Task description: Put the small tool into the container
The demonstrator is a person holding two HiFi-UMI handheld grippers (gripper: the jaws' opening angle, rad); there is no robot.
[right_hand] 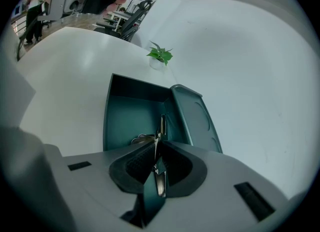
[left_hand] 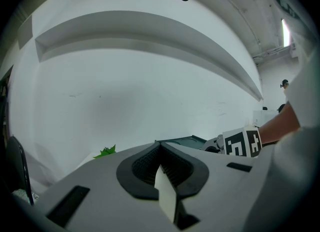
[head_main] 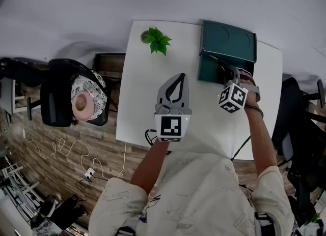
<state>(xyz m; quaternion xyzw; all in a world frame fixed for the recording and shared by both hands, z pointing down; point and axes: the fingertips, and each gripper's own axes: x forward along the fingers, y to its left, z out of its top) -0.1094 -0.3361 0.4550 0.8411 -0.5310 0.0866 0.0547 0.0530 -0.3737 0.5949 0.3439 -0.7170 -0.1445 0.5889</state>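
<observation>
Over the open teal container (right_hand: pixel 107 121), the right gripper (right_hand: pixel 157 144) pinches the small tool (right_hand: pixel 162 126). Its long axis runs along the jaws, tip pointing into the box beside the raised lid (right_hand: pixel 197 118). The left gripper (left_hand: pixel 160 148) is pressed together, empty, well apart.

The right tool (right_hand: pixel 157 146) grips a slim metal piece (right_hand: pixel 162 124) over the teal container (right_hand: pixel 129 117).

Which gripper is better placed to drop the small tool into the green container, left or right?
Right. The right gripper has the small tool between its jaws, over the open container. The left gripper is shut and empty, away over the table.
</observation>
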